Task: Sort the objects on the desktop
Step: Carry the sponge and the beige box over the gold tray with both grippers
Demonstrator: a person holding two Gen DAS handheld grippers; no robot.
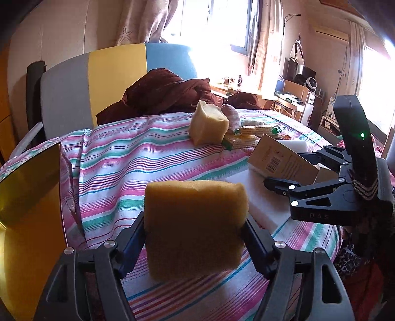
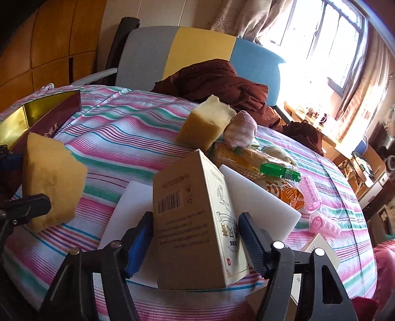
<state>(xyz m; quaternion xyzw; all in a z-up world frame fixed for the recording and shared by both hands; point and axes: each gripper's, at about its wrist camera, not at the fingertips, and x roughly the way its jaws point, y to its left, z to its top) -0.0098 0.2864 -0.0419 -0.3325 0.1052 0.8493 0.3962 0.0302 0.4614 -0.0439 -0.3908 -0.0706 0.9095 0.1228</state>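
My left tongs (image 1: pixel 195 237) clamped one of two sponges (image 1: pixel 195 229); right tongs (image 2: pixel 195 237) clamped the single carton (image 2: pixel 195 222). Open striped cloth (image 1: pixel 138 148) lay ahead-left.

A lived-in home bedroom: a bed under a striped sheet (image 1: pixel 148 153) fills the middle, a padded headboard (image 1: pixel 118 81) behind it, curtained windows (image 1: pixel 222 22) upper right, cluttered desk (image 1: pixel 291 98) at right.
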